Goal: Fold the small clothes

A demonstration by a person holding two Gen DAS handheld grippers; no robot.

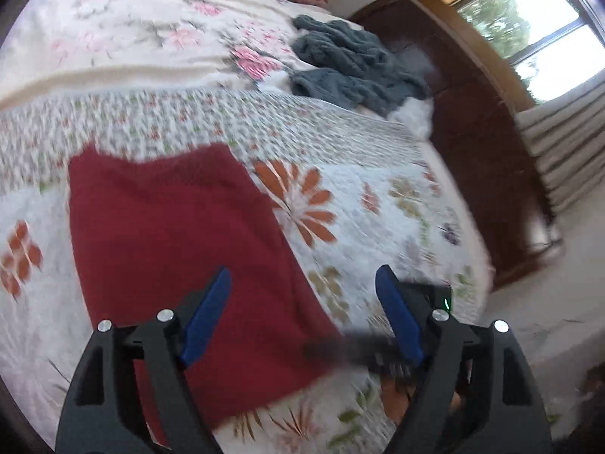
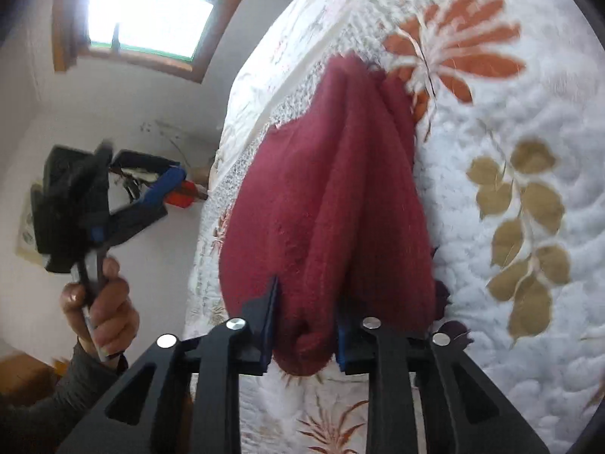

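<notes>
Right tongs (image 2: pixel 306 321): closed on a bunched edge of the red knit garment (image 2: pixel 332 196). The blue pads grip a thick roll of cloth at both sides. The rest of the garment trails forward from the tongs in long soft folds, and its far end appears to lie on the bed quilt (image 2: pixel 510 121).

Left tongs (image 1: pixel 302 314): wide apart and holding nothing. In the left wrist view the red knit garment (image 1: pixel 170 234) lies flat on the quilt (image 1: pixel 378 204) beneath and ahead of them, its near right corner between the two blue pads. In the right wrist view the same left tongs (image 2: pixel 151 189) show off to the left of the right tongs, held up by a hand (image 2: pixel 102 302) in a dark sleeve, clear of the cloth.

Handling, by judgement: a light, limp, fuzzy knit. It sags wherever it is unsupported, will not hold a crease firmly, and is not fragile or slippery. Best taken at a corner or along a hem, pinching both layers, with the free tongs on the opposite corner so the edge can be drawn straight.

Further out from the left tongs: a crumpled blue-grey knit item (image 1: pixel 351 64) far ahead near the quilt's edge; a dark wooden bed frame (image 1: pixel 472 121) beyond it to the right; a window (image 1: pixel 529 26) with a folded curtain below. The left wrist view is motion-blurred.
</notes>
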